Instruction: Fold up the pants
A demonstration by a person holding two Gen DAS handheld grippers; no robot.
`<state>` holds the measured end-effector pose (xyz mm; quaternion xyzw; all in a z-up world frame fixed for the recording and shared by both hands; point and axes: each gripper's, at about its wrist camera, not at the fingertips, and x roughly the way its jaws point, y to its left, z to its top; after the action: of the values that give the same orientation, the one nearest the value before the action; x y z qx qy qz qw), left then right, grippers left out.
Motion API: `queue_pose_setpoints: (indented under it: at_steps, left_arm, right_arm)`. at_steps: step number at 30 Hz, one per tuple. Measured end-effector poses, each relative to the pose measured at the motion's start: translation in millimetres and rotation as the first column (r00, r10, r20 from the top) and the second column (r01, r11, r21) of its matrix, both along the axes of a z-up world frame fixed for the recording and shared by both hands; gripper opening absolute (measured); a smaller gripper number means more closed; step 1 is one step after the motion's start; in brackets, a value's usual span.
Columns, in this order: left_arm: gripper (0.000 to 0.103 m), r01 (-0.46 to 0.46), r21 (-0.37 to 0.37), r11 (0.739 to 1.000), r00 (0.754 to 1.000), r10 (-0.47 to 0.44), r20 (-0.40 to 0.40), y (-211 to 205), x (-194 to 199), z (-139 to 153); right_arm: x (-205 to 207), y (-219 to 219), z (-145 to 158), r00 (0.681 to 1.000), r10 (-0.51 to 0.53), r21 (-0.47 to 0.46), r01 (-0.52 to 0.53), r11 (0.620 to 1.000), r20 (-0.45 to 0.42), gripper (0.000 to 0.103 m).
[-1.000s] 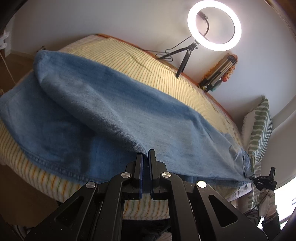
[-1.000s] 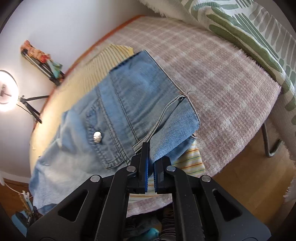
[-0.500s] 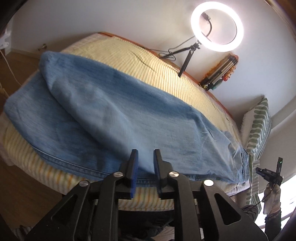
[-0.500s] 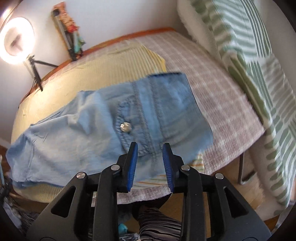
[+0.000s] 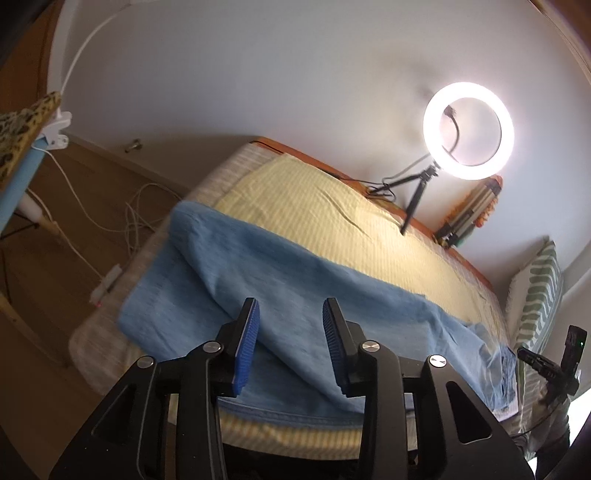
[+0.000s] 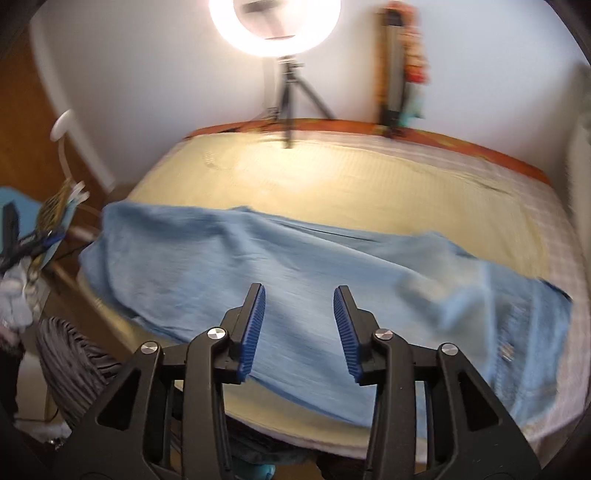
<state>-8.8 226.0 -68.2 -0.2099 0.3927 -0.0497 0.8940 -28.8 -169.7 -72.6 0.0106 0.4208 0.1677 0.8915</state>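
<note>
The left gripper [image 5: 290, 321] is held with its jaws spread wide apart, and nothing sits between the blue ribbed pads [image 5: 246, 347]. The right gripper [image 6: 299, 308] is in the same condition: jaws parted, blue pads [image 6: 253, 328] facing each other across a clear gap, gripping nothing. Both grippers point forward and slightly downward, level with one another.

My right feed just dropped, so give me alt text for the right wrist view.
The right gripper is open and holds nothing, poised over blue jeans spread lengthwise across a yellow striped sheet on the bed. Behind, a lit ring light on a tripod stands against the white wall; the image is motion-blurred.
</note>
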Motion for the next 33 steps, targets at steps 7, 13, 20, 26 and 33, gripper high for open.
queue_pose_setpoints:
  at_steps: [7, 13, 20, 26, 33]
  left_arm:
    - [0.034, -0.047, -0.055, 0.997, 0.997, 0.044, -0.061, 45, 14, -29]
    - [0.035, -0.084, -0.106, 0.991, 0.994, 0.075, -0.085, 66, 25, -58]
    - [0.034, -0.084, -0.123, 0.989, 0.991, 0.071, -0.110, 69, 39, -77]
    - [0.034, -0.056, -0.109, 0.992, 0.993, 0.043, -0.114, 68, 45, -80]
    - [0.034, -0.054, -0.121, 0.991, 0.993, 0.041, -0.112, 73, 59, -83]
  right_arm:
    - [27, 135, -22, 0.957, 0.290, 0.004, -0.290, 0.957, -0.012, 0.042]
    - [19, 234, -49, 0.885, 0.464, -0.009, -0.464, 0.886, -0.044, 0.058]
    - [2, 324, -94, 0.808, 0.582, -0.183, -0.589, 0.787, -0.091, 0.061]
    - [5, 353, -115, 0.777, 0.617, -0.339, -0.619, 0.709, -0.128, 0.058]
    - [68, 320, -92, 0.804, 0.564, -0.084, -0.585, 0.806, -0.188, 0.005]
